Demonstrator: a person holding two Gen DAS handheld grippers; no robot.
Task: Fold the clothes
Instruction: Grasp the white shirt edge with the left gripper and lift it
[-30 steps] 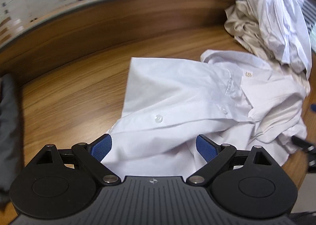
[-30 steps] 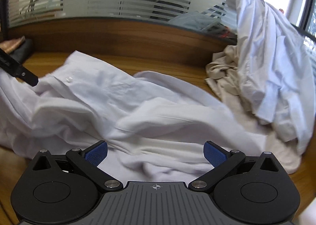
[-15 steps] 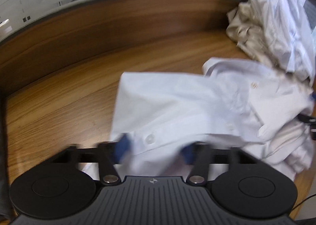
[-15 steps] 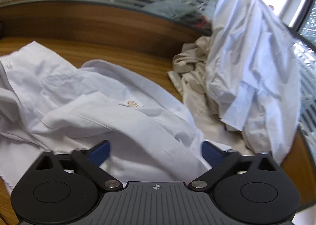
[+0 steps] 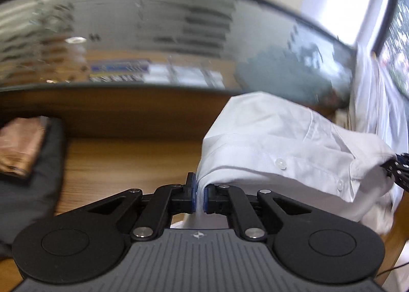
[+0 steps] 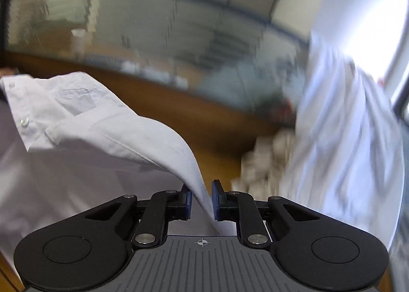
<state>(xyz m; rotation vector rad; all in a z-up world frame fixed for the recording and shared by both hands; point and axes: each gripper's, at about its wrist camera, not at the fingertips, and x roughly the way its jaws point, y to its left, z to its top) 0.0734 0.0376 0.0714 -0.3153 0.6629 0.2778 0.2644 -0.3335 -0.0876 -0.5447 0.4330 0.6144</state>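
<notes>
Left wrist view, left claw [image 5: 200, 196] pinching white shirt [image 5: 281, 148] edge, right claw [image 6: 202, 201] clamping its hem, desk [image 5: 122, 161] bare leftward

**Left gripper pinched on a lifted white shirt**

The left gripper [image 5: 200, 196] had its blue pads pressed together on a fold of the white button-up shirt [image 5: 288, 153], which rose above the wooden table [image 5: 122, 164]. At the shirt's right end, the dark tip of the right gripper [image 5: 397, 173] met the cloth. Left of the shirt lay a dark garment [image 5: 30, 189] with a brownish item [image 5: 20, 146] on it. Behind the shirt's right end hung more white clothes [image 5: 375, 102].
</notes>
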